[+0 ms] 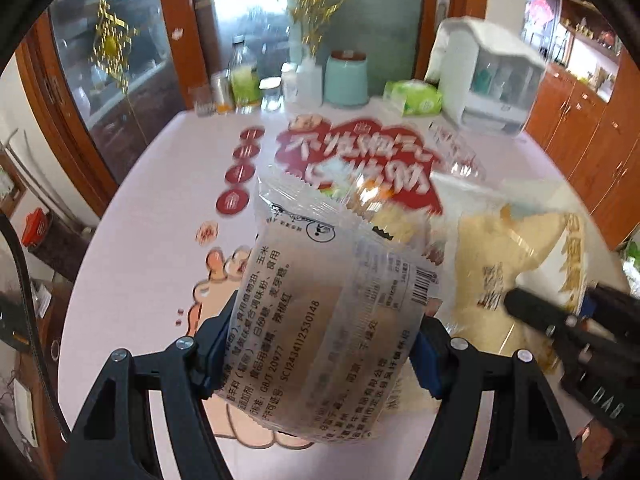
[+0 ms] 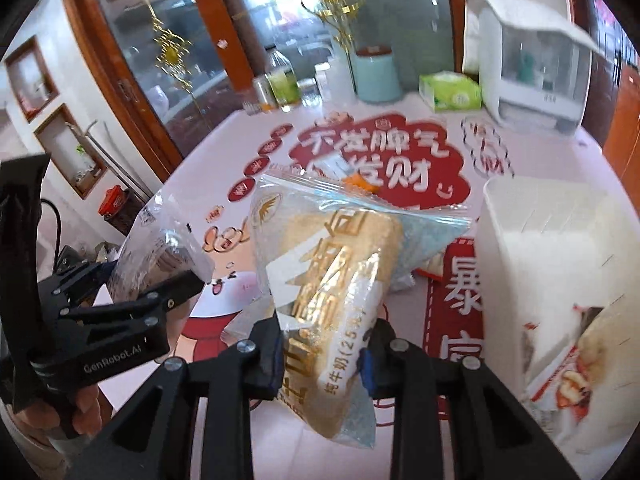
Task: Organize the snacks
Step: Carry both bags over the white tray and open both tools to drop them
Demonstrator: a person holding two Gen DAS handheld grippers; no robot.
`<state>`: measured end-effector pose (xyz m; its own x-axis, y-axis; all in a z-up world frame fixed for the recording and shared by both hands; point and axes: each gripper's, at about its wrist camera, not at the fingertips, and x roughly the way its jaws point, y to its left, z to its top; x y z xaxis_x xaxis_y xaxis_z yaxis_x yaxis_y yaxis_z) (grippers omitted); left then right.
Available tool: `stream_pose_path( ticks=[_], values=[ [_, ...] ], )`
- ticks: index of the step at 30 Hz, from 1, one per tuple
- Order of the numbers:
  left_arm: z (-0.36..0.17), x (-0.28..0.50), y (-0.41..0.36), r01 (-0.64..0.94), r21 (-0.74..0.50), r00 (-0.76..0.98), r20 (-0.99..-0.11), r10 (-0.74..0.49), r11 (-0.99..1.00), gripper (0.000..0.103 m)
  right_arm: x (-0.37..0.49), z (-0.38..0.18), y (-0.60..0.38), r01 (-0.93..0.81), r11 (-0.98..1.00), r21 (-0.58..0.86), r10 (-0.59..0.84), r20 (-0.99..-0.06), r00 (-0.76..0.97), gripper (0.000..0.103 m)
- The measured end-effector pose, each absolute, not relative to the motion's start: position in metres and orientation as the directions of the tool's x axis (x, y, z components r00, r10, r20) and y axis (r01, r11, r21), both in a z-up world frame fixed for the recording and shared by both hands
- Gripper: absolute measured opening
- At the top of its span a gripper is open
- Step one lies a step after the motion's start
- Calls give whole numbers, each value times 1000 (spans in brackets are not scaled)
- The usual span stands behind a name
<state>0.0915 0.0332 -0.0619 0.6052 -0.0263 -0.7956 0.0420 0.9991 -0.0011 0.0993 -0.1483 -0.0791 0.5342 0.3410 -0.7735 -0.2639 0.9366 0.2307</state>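
Above the table (image 1: 132,208), each gripper holds a snack clear for sorting: left gripper (image 1: 316,344) fingers clamp a clear packet (image 1: 320,300); right gripper (image 2: 320,354) fingers pinch a golden packet (image 2: 328,280). A white bin (image 2: 552,248) waits at three o'clock.

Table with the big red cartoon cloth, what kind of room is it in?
Probably a home dining room. The table holds everyday things: a tissue pack, a mint green jar and drink bottles. Wooden cabinets and a glass door stand around it.

"GenRobot.AI" on left claw (image 2: 160,276)
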Motion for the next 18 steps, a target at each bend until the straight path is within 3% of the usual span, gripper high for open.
stream_pose_path(
  ticks=[9, 18],
  values=[
    [-6, 87, -52, 213, -51, 682, -708, -185, 976, 72, 69, -35, -198, -194, 958, 210, 286, -694, 661, 30],
    [-10, 91, -144, 385, -56, 623, -721, -304, 921, 73, 51, -33, -294, 70, 974, 215, 106, -709, 697, 30]
  ],
)
